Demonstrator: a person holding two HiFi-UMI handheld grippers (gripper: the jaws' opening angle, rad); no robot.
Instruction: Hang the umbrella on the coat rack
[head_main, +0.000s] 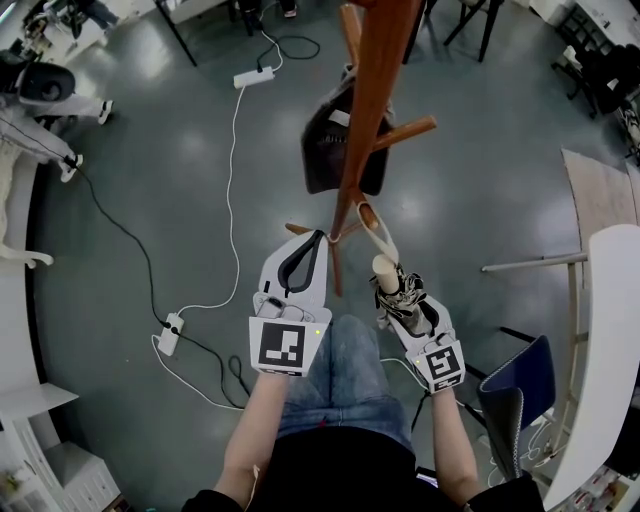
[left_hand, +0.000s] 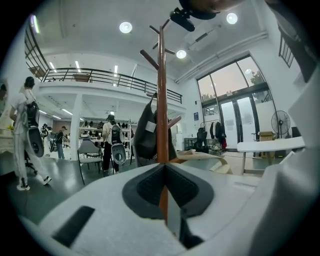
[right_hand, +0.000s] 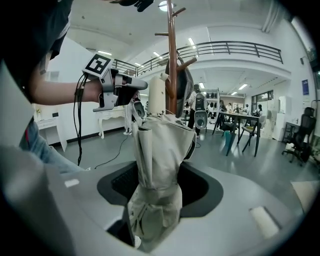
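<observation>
- Blue jeans (head_main: 345, 375) and a black top (head_main: 330, 475) are worn; the forearms are left uncovered.
- The left gripper (head_main: 318, 240) and right gripper (head_main: 392, 292) are cased in white shells, and the fingers are lined with dark ribbed pads.
- A cube (head_main: 282, 345) printed with black-and-white square markers is carried on each.
- Black cables (right_hand: 77, 125) are seen hanging from the left gripper.

A dark bag (head_main: 325, 150) hangs above the grey floor (head_main: 480, 150). Near the floor's far edge lies a white power strip (head_main: 254, 76); its white cable (head_main: 230, 180) runs to a second power strip (head_main: 171, 334) toward the left side, where a black cable (head_main: 110, 213) also ends. A blue chair (head_main: 528, 368) stands near the floor's right edge, just beside a white table (head_main: 612, 330). In the left gripper view, people (left_hand: 111, 140) with backpacks stand far back, and a fan (left_hand: 281, 120) stands by tall windows (left_hand: 232, 80)
</observation>
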